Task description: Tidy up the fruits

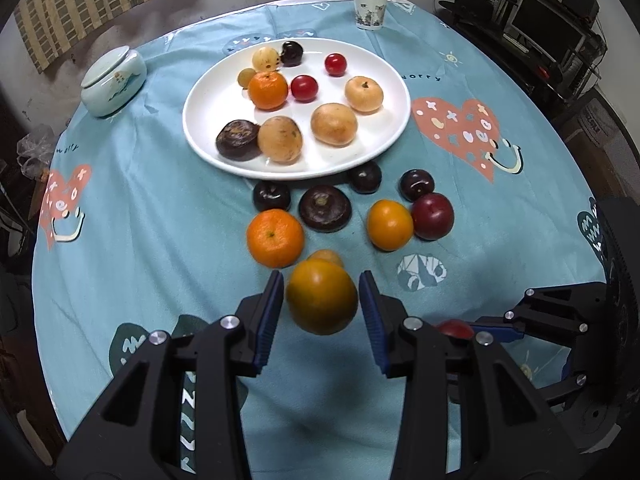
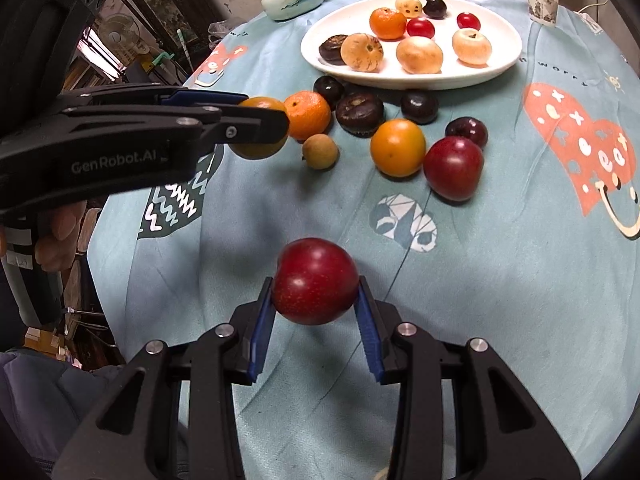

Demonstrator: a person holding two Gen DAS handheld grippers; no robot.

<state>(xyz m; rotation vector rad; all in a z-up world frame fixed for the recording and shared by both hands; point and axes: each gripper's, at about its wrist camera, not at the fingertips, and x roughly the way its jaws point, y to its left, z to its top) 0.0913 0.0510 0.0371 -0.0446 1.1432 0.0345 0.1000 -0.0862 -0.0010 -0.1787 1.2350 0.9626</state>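
My left gripper (image 1: pixel 321 284) is shut on a yellow-orange fruit (image 1: pixel 322 300) and holds it off the cloth; from the right wrist view it reaches in from the left (image 2: pixel 276 122). My right gripper (image 2: pixel 315 286) is shut on a red plum (image 2: pixel 316 280), just above the tablecloth. A white plate (image 1: pixel 224 96) further back carries several fruits: a mandarin (image 1: pixel 268 90), red cherry tomatoes, tan round fruits and dark ones. Loose in front of the plate lie a mandarin (image 1: pixel 275 237), an orange fruit (image 1: pixel 389 224), a red plum (image 1: pixel 433 216), a dark water chestnut (image 1: pixel 325 208), dark cherries and a small tan fruit (image 2: pixel 320 151).
A paper cup (image 1: pixel 370 10) stands at the table's far edge, and a pale lidded ceramic jar (image 1: pixel 113 82) sits left of the plate. The round table has a blue patterned cloth (image 1: pixel 140 220). A person's hand (image 2: pixel 60 236) grips the left tool. Furniture and clutter surround the table.
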